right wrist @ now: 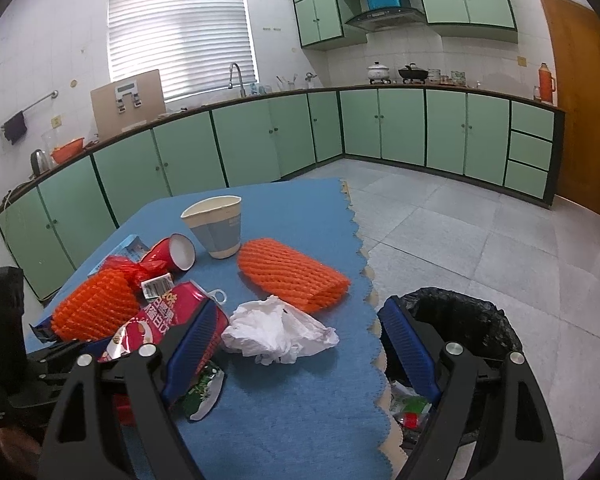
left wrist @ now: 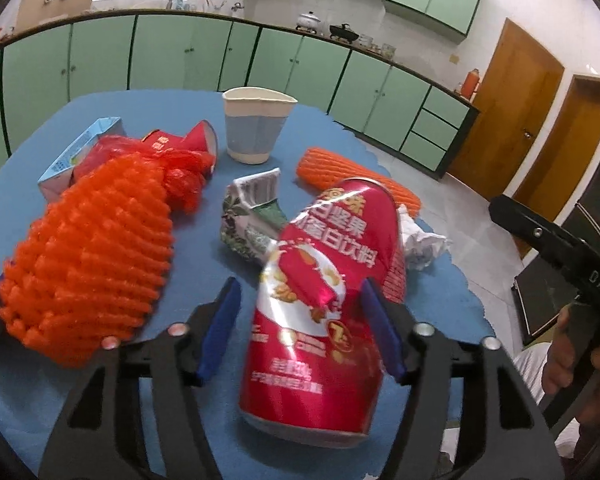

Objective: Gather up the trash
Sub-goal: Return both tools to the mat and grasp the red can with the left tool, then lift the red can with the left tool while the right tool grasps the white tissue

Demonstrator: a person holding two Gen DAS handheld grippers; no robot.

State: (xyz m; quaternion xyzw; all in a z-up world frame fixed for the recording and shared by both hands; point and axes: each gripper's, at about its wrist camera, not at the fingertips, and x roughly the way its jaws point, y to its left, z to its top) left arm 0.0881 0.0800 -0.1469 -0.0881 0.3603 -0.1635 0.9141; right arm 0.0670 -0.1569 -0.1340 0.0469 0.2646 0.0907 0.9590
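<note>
Red aluminium first: the dented red can sits between the fingers of my left claw. Jaws stand apart; the right blue pad looks to touch the can's side, while the left pad shows blue cloth between it and the can. Cannot tell whether the can's base rests on the cloth or is lifted.

Blue table cloth carries the rest. Left of the can, a big orange foam net with a red plastic bag bunched at its far end. Beyond those, a crushed red paper cup on its side and a light blue carton. Upright beige-and-blue paper cup near the far edge. A torn green-and-silver wrapper just behind the can; crumpled white paper to its right; a second orange foam sleeve beyond that.

My right claw hangs open over the table's right edge, gripping nothing. Crumpled paper lies ahead between its fingers; the foam sleeve farther on. Its right finger is over a bin with a black liner, beside the table on the tiled floor, some scraps already inside.
</note>
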